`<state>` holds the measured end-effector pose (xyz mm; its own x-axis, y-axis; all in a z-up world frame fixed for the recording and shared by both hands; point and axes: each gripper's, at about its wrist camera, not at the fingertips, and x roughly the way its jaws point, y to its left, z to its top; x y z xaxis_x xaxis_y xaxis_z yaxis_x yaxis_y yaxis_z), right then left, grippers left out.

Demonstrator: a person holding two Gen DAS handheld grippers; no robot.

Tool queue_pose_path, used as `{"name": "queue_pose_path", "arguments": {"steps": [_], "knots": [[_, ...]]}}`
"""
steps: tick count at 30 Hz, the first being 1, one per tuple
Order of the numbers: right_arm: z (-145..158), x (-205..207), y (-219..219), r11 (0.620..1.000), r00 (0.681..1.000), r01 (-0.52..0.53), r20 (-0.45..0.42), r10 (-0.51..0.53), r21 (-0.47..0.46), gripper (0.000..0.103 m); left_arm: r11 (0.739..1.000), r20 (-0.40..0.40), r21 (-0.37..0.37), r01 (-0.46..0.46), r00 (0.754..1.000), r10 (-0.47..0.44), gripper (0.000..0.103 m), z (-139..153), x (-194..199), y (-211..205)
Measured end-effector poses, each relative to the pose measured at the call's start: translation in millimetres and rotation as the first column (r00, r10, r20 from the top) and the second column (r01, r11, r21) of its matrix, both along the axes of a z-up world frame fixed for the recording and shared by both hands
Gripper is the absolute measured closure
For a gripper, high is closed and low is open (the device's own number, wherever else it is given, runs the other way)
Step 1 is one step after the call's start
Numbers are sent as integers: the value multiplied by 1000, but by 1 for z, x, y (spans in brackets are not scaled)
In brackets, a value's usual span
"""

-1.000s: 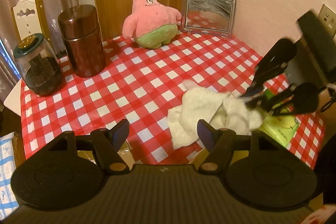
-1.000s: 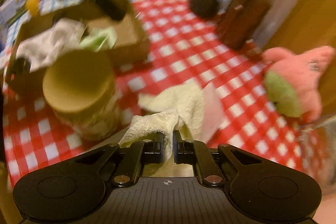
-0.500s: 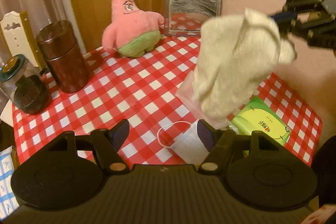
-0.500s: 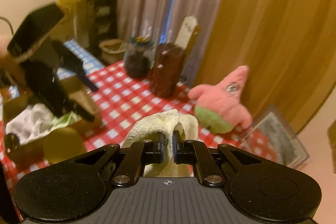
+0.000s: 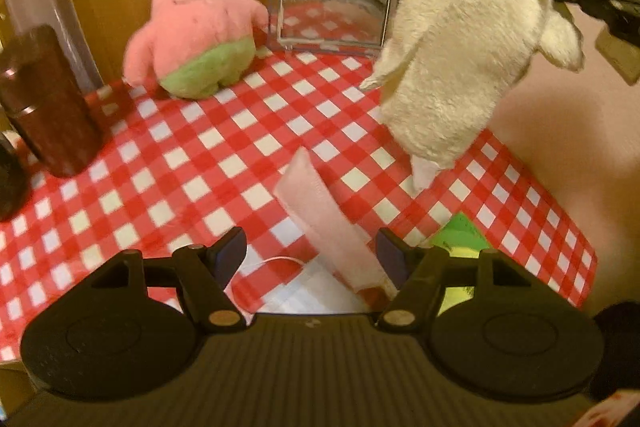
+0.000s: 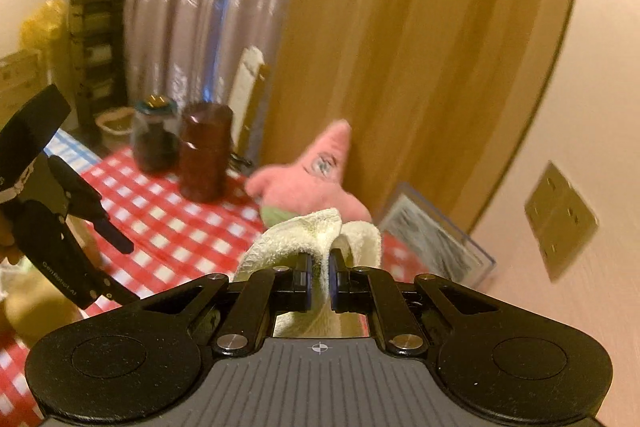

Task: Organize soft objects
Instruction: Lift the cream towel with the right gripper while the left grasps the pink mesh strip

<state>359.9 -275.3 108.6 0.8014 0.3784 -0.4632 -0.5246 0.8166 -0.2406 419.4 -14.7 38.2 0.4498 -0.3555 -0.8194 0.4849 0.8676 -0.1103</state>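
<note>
Right tool (image 6: 320,277) clamps cream towel (image 6: 316,231), hanging above checkered table (image 5: 192,167).

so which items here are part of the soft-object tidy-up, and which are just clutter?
Job: towel in right hand-held gripper; pink plush; face mask; pink cloth.
Clutter: brown canister; glass jar; mirror; green packet.
</note>
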Motion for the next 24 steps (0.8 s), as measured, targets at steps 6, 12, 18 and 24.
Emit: {"name": "queue_pose_path", "arguments": {"steps": [6,12,18,24], "knots": [[-30,9,-26,999,996,50,-74,-49,15,95,999,-120,-18,-42,992,39,35,-29,29,-31],[-54,19,-42,997,989,74,-127,-70,28,95,997,-220,31,-72,972,77,44,-63,50,-57],[-63,22,-50,996,987,83,-142,-77,38,95,990,-268,97,-101,955,124,62,-85,59,-71],[-66,24,-57,994,984,101,-154,-92,50,95,983,-302,121,-141,938,172,96,-96,66,-71]]}}
